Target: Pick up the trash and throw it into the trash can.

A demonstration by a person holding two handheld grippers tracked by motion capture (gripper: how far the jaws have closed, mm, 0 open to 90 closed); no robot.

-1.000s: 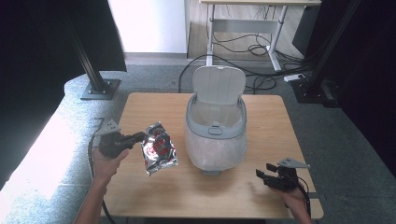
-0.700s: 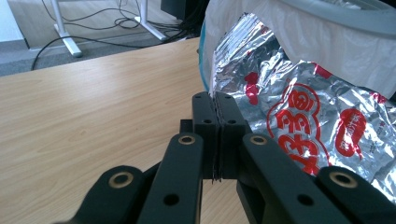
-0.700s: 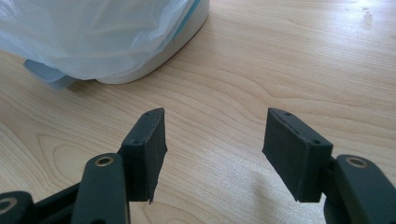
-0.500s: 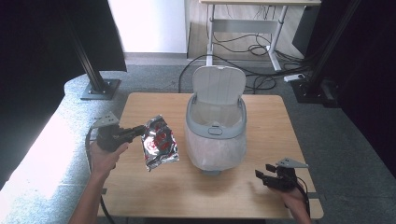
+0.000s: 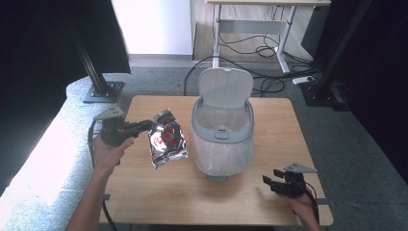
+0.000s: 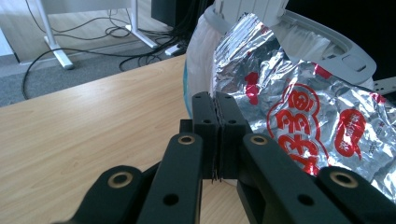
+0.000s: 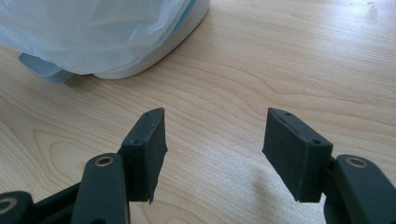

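Note:
A crinkled silver snack bag [image 5: 166, 138] with red print hangs in the air left of the bin, above the table. My left gripper [image 5: 144, 126] is shut on the bag's left edge; in the left gripper view the bag [image 6: 299, 116] spreads to the right of the closed jaws [image 6: 215, 126]. The grey pedal bin [image 5: 222, 132] stands mid-table with its lid up and a clear liner over its rim. My right gripper [image 5: 270, 183] rests low near the table's front right corner, open with nothing between its jaws [image 7: 215, 149]; the bin's base [image 7: 116, 46] lies ahead of it.
The wooden table [image 5: 144, 192] has bare room in front of and left of the bin. Beyond its far edge are a white desk frame [image 5: 250, 29] and floor cables [image 5: 269, 53]. A black stand [image 5: 98, 82] rises at the back left.
My left gripper has lifted the snack bag higher and a little toward the back. The right gripper has stayed where it was.

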